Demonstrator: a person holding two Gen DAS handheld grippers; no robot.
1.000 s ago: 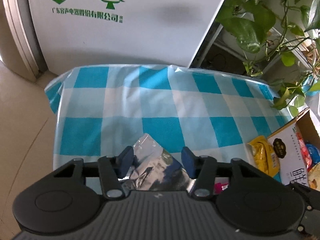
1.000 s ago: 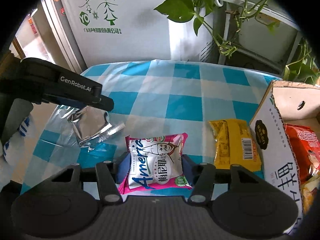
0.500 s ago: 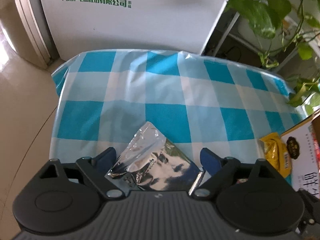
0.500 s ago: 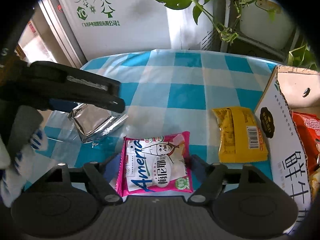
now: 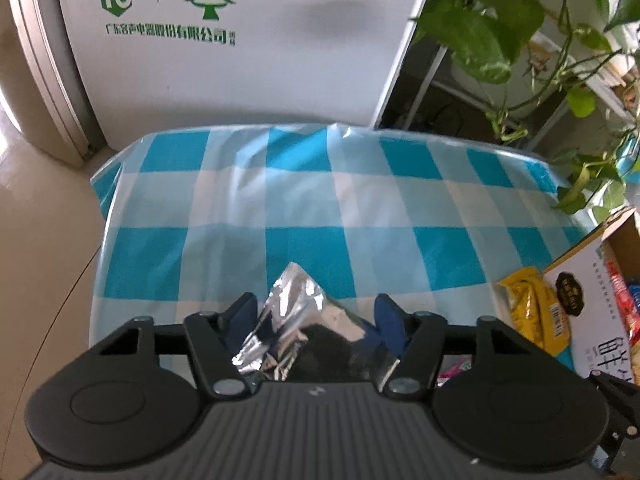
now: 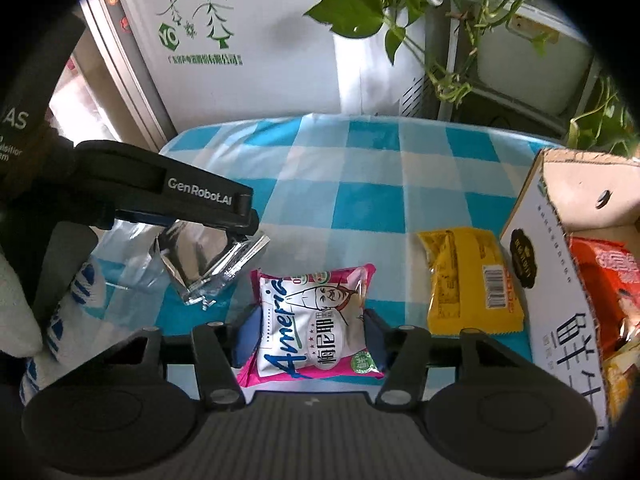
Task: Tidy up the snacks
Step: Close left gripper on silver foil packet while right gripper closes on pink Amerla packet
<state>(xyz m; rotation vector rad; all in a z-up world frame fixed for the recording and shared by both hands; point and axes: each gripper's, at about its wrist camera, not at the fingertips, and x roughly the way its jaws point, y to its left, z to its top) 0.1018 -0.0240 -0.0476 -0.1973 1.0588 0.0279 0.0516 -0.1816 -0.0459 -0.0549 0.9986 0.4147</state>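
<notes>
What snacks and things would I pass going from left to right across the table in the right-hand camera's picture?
Silver foil packet → pink and white snack bag → yellow snack bar → cardboard box with a red packet inside it.
</notes>
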